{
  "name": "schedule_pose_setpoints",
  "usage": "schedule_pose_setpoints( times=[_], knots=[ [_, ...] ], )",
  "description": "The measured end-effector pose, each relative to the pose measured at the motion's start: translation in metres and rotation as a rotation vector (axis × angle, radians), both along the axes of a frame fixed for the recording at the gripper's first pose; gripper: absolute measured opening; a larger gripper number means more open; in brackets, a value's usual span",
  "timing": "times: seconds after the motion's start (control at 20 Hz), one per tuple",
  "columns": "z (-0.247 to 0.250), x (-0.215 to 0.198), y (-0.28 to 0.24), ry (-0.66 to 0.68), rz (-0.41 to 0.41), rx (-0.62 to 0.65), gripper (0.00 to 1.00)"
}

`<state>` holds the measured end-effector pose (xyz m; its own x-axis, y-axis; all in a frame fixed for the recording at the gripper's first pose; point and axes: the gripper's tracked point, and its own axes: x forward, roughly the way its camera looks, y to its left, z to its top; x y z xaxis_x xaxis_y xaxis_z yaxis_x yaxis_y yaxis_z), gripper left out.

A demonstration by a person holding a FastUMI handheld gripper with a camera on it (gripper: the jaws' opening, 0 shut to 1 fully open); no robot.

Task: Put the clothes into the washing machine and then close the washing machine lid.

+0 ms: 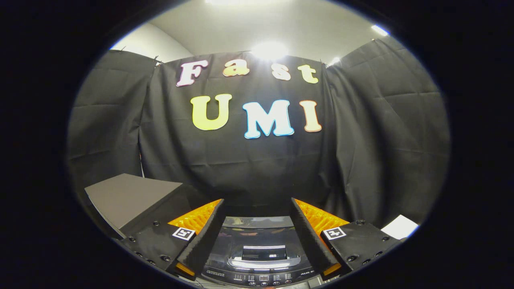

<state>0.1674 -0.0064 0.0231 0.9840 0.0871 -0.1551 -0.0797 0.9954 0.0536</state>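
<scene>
- Plainly, the washing machine (257, 257) sits low in the gripper view, framed between the two fingers, with its dark glossy lid (257, 241) lying flat and apparently shut; a recessed handle (264, 253) shows near the lid's front edge and a strip of buttons, the control panel (261, 277), runs just below it.
- No clothes can be seen here, so whether they are already inside cannot be told from this moment.
- The gripper (257, 237) hangs above the machine with its fingers spread wide apart and nothing held between them.
- Off to the left of the fingers stands a grey box-like surface (128, 196), tilted in the lens; to the right, past the finger, lies a small white sheet (399, 226).
- Behind everything hangs the booth's black cloth wall (249, 168), with ceiling lights above it.
- Risk, as a judgement: if the lid is truly down and the clothes are not in, the gripper must lift it first, and the slick lid could slip from the fingers unless they catch the handle recess squarely.
- A second risk: coming down too low could press the fingers onto the control panel and trigger a button.
</scene>
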Motion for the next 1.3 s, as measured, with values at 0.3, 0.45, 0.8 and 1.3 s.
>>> schedule_pose_setpoints(
  times=[0.3,0.45,0.8,1.3],
  knots=[
    [0.038,-0.041,-0.013,-0.041,0.009,-0.003,1.00],
    [0.057,-0.064,-0.020,-0.073,0.001,-0.007,1.00],
    [0.078,-0.114,-0.029,-0.134,0.005,0.007,1.00],
    [0.085,-0.142,-0.035,-0.182,0.020,0.026,0.99]
  ],
)
